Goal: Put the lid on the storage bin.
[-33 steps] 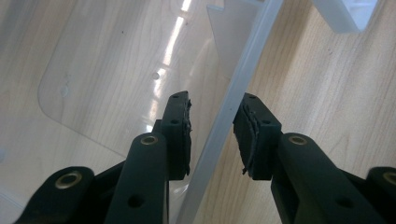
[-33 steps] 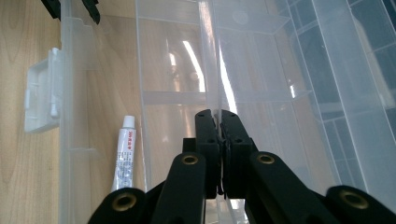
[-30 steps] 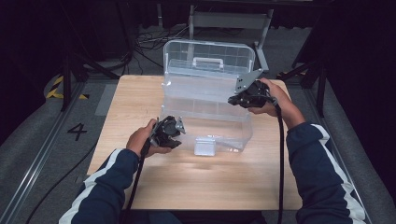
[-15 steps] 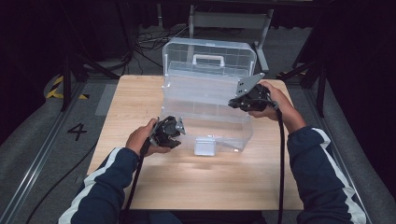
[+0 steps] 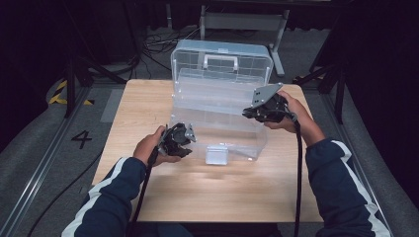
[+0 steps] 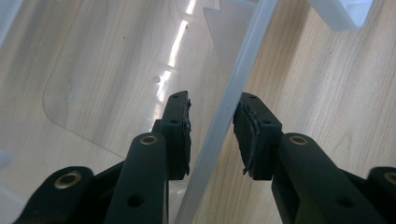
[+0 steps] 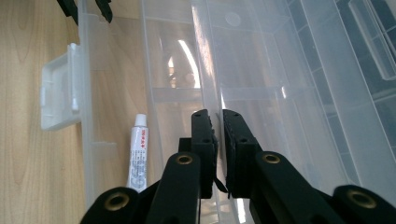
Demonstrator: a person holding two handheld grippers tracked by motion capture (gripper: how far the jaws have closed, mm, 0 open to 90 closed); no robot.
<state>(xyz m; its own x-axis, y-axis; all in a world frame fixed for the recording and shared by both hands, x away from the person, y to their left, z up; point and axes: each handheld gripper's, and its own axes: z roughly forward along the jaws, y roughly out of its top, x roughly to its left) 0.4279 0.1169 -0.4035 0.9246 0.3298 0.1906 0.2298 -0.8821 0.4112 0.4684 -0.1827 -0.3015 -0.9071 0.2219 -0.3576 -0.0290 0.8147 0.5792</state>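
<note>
Left tongs (image 6: 212, 135) astride clear box (image 5: 220, 98) rim.

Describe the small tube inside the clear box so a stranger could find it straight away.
On the wooden table stands a clear plastic box with its lid raised. Along its front wall, near the white latch, lies a small white tube. It is the one opaque, printed thing on the see-through floor, with a white cap.
</note>
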